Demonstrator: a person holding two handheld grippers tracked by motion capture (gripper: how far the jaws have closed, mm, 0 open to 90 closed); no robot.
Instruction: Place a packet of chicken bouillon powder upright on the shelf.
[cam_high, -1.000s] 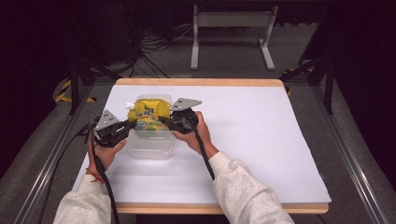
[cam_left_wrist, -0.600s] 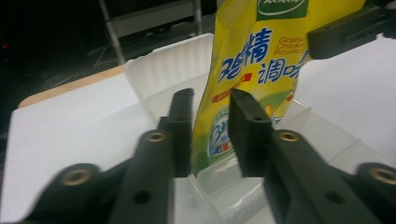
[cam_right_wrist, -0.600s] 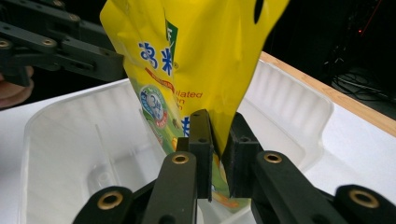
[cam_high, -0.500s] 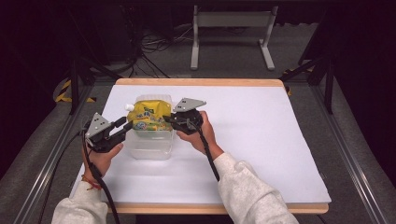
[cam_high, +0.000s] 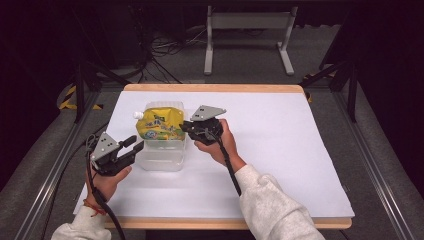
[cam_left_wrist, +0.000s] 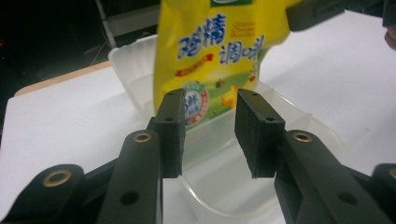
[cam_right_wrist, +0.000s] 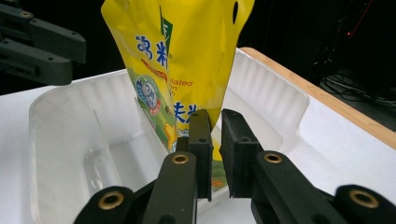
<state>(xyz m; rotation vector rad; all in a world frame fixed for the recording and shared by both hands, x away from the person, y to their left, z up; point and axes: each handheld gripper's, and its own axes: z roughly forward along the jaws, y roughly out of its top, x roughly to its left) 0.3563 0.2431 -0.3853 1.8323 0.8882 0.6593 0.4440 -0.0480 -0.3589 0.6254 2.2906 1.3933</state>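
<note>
Yellow pouch (cam_high: 161, 126) with blue lettering, apparently a white cap; clear container (cam_high: 162, 155).

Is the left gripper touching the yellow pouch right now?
Apart. The high view shows the left gripper drawn back from the yellow pouch, with table between them; its jaws have just been opening, nothing between them.

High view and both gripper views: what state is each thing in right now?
Yellow pouch: held up by one edge over the clear tub, cap on.
Clear tub: lidless, empty as far as can be seen, resting on the white table.
Left gripper: jaws have just been opening, nothing between them, beside the tub.
Right gripper: shut on the pouch's edge.
</note>
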